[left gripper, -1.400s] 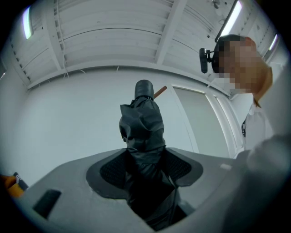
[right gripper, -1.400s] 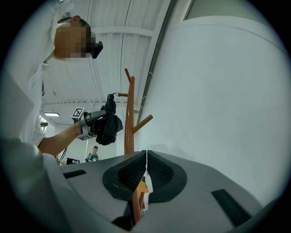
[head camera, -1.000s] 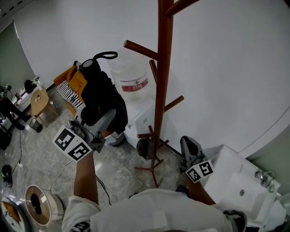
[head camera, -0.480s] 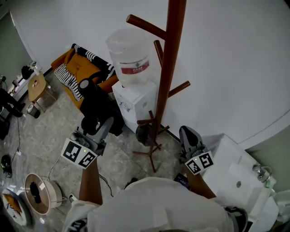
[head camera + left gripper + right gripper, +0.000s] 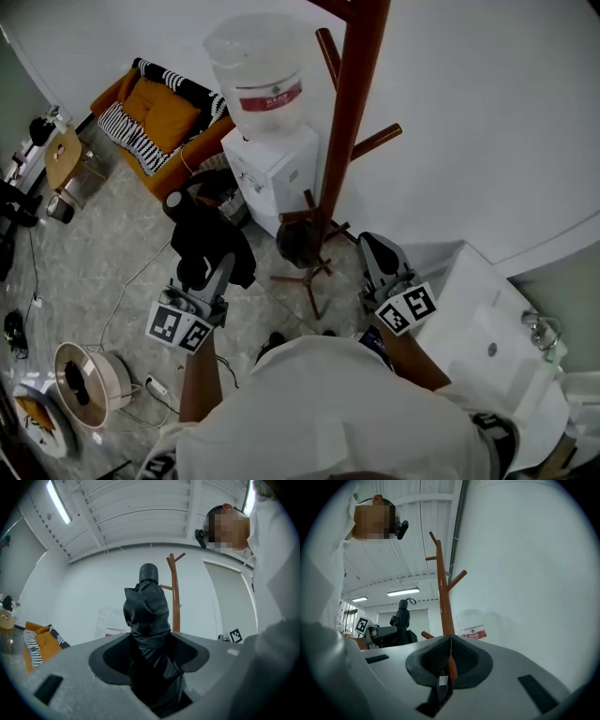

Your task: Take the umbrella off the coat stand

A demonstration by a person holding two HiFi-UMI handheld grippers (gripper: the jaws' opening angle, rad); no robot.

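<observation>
A black folded umbrella (image 5: pixel 204 236) stands upright in my left gripper (image 5: pixel 217 267), whose jaws are shut on its lower part. It is clear of the brown wooden coat stand (image 5: pixel 352 103) and held to the stand's left, above the floor. In the left gripper view the umbrella (image 5: pixel 147 616) fills the gap between the pads (image 5: pixel 115 656), with the stand (image 5: pixel 175 592) behind it. My right gripper (image 5: pixel 370 251) hangs beside the stand's foot with its jaws shut and nothing held. Its own view shows the stand (image 5: pixel 443 597) and the umbrella (image 5: pixel 403 620) at left.
A white water dispenser (image 5: pixel 272 164) with a clear bottle stands just left of the stand. Further left are an orange sofa (image 5: pixel 155 112) with striped cushions and a small wooden table (image 5: pixel 61 159). A white cabinet (image 5: pixel 487 328) is at right; cables and a round fan (image 5: pixel 80 380) lie on the floor.
My left gripper has come down with the umbrella, from the level of the stand's pegs to near its base. The right gripper has sunk a little.
</observation>
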